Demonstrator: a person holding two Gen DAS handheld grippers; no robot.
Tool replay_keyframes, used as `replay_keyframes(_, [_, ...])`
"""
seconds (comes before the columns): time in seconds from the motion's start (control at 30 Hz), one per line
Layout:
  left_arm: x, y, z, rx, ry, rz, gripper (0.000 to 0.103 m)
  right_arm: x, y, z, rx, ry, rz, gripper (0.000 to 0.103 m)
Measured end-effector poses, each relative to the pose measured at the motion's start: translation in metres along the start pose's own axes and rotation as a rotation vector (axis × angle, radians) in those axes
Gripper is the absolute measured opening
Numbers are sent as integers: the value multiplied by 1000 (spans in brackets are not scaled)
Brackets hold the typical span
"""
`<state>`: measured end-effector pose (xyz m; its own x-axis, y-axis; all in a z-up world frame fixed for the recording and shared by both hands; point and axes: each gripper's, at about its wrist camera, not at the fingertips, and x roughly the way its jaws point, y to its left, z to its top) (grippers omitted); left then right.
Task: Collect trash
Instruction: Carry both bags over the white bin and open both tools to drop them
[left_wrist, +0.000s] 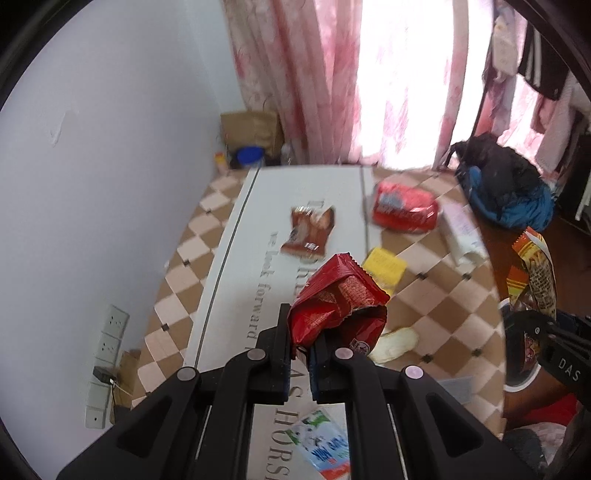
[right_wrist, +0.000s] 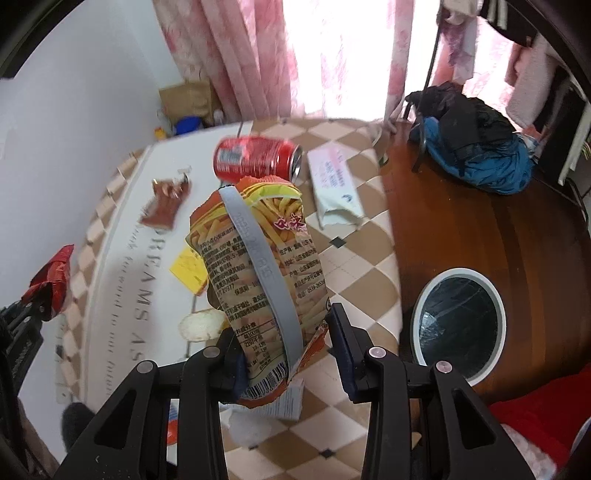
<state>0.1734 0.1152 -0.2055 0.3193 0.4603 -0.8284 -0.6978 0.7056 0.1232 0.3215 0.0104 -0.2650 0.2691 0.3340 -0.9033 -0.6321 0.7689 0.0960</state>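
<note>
On my left side, the left gripper (left_wrist: 301, 352) is holding a crumpled red foil snack wrapper (left_wrist: 334, 299); the jaws are standing narrow, pinching only its lower edge. The wrapper is hanging in the air above the white printed mat (left_wrist: 236, 236), and its long axis is pointing up and away from me, slightly to the right. I think such a thin pinch on slippery foil could let it slide out if I am swinging the gripper fast.

Going to the right, a brown torn snack packet (left_wrist: 308, 232), a dented red drink can (right_wrist: 258, 157), a yellow paper note (left_wrist: 384, 267) and a white tissue pack (right_wrist: 334, 182) are lying on the checkered tablecloth (left_wrist: 443, 314), well apart from both grippers. The can is lying on its side, with the opening pointing to the right.

Further right, the right gripper (right_wrist: 284, 345) is carrying an orange fries-printed snack bag (right_wrist: 258, 266) with a grey band across it. The jaws are standing rather wide, and the bag seems to be touching only the left finger, so I cannot tell how firmly it is held. The bag is standing almost upright, long axis up, leaning left. The white-rimmed round bin with black liner (right_wrist: 458, 325) is waiting on the right, near this gripper. In my judgement, the bag could fall onto the table before reaching the bin.
</note>
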Motion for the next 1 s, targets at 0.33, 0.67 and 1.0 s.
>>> replay_keyframes(0.33, [-77, -83, 23, 61, -165, -134, 5, -105, -90, -18, 145, -161, 7, 40])
replay_keyframes(0.67, [-62, -241, 45, 138, -74, -356, 5, -124, -243, -33, 293, -172, -115, 40])
replay_keyframes(1.0, [103, -375, 24, 136, 399, -533, 5, -1, -385, -55, 453, 68, -111, 40])
